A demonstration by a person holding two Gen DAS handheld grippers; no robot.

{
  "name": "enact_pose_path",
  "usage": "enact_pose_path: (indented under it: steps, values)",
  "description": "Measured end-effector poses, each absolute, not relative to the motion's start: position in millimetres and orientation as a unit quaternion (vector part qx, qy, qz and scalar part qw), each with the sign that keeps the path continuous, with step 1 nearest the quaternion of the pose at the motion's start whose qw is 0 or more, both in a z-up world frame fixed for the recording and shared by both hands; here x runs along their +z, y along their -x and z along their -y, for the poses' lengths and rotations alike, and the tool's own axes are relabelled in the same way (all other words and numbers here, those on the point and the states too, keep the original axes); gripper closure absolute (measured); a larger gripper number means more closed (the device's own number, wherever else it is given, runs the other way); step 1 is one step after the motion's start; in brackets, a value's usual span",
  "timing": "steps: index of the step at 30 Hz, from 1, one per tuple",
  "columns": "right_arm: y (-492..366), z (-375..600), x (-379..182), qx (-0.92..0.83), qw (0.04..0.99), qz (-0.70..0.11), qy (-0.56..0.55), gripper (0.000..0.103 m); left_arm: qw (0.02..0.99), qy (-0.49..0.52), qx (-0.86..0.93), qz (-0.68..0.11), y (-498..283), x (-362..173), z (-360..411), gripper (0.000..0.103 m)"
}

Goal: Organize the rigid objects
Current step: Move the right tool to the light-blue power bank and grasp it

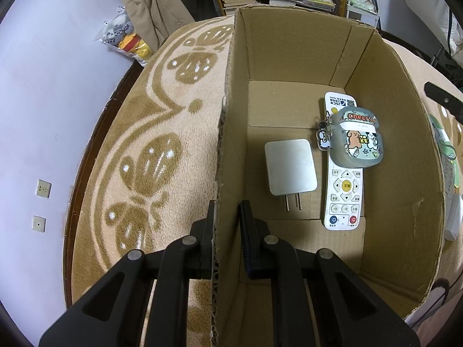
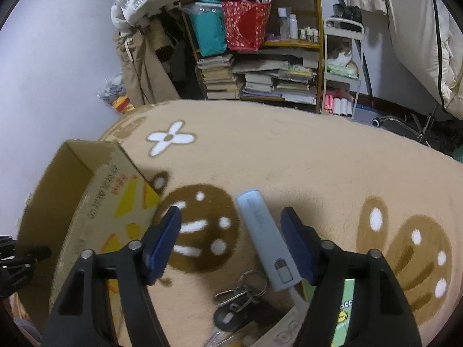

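Note:
An open cardboard box (image 1: 385, 92) stands on the beige patterned blanket (image 1: 162, 92). In it lie a white charger plug (image 1: 290, 167), a white remote control (image 1: 344, 193) and a grey cartoon earbud case (image 1: 358, 140) resting on the remote. My left gripper (image 1: 228, 211) straddles the box's left wall; the outer finger lies against it and a narrow gap shows at the inner finger. My right gripper (image 2: 231, 222) is open above a pale blue stick-shaped device (image 2: 264, 240), which lies close to its right finger. The box (image 2: 95, 196) is to its left.
A key bunch with metal rings (image 2: 241, 295) lies just below the blue device, beside a white item (image 2: 286, 329) and a green printed card (image 2: 345, 315). Bookshelves (image 2: 260, 78), a white cart (image 2: 343, 57) and hanging clothes (image 1: 150, 5) stand behind the bed.

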State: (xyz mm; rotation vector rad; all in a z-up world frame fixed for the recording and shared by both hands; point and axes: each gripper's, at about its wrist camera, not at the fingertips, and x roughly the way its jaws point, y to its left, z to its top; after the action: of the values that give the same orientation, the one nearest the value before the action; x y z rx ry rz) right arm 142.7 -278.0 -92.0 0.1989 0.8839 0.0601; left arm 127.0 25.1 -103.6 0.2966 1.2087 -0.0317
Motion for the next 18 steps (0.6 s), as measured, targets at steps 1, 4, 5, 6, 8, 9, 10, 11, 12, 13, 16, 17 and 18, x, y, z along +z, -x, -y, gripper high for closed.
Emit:
enact_pose_path:
  steps: [1, 4, 5, 6, 8, 9, 10, 11, 12, 13, 16, 17, 18]
  values:
    - [-145.5, 279.6, -96.3, 0.030, 0.895, -0.433, -0.098, 0.042, 0.813, -0.140, -0.015, -0.566, -126.7, -103.1, -24.4, 0.090]
    - [-156.8, 287.0, -114.1, 0.041, 0.879, -0.459, -0.118, 0.053, 0.812, -0.141, -0.015, -0.566, -126.5, -103.6, -24.0, 0.090]
    - [-158.2, 288.2, -117.4, 0.034, 0.878, -0.463, -0.115, 0.053, 0.812, -0.141, -0.015, -0.566, -126.3, -103.5, -24.1, 0.090]
    - [-158.2, 290.2, -122.1, 0.024, 0.878, -0.465, -0.110, 0.053, 0.812, -0.140, -0.015, -0.566, -126.1, -103.8, -23.9, 0.090]
    - [-158.0, 292.7, -126.3, 0.016, 0.878, -0.466, -0.105, 0.054, 0.812, -0.140, -0.015, -0.566, -126.1, -103.9, -23.9, 0.090]
    - [-158.0, 294.3, -128.6, 0.013, 0.876, -0.470, -0.106, 0.054, 0.812, -0.141, -0.015, -0.566, -126.1, -104.0, -23.9, 0.090]
    - [-157.7, 295.2, -130.8, 0.013, 0.875, -0.472, -0.105, 0.054, 0.812, -0.141, -0.015, -0.566, -126.1, -103.9, -23.9, 0.090]
    - [-157.4, 296.2, -133.5, 0.012, 0.874, -0.475, -0.103, 0.055, 0.812, -0.142, -0.015, -0.566, -126.1, -104.0, -24.0, 0.090]
    - [-157.1, 296.3, -136.8, 0.009, 0.872, -0.480, -0.101, 0.060, 0.812, -0.142, -0.014, -0.566, -126.4, -104.4, -24.0, 0.090]
    - [-156.0, 296.4, -138.7, 0.005, 0.872, -0.480, -0.094, 0.064, 0.812, -0.143, -0.014, -0.566, -126.4, -104.4, -24.1, 0.090]
    - [-154.0, 296.5, -139.8, 0.006, 0.875, -0.477, -0.087, 0.065, 0.812, -0.142, -0.014, -0.566, -126.5, -104.6, -24.0, 0.090]
    - [-153.9, 295.8, -139.8, 0.006, 0.875, -0.477, -0.083, 0.065, 0.812, -0.143, -0.014, -0.566, -126.6, -104.7, -23.9, 0.090]
    - [-153.8, 294.8, -140.0, 0.006, 0.875, -0.478, -0.079, 0.065, 0.812, -0.143, -0.014, -0.566, -126.5, -104.6, -23.9, 0.090]
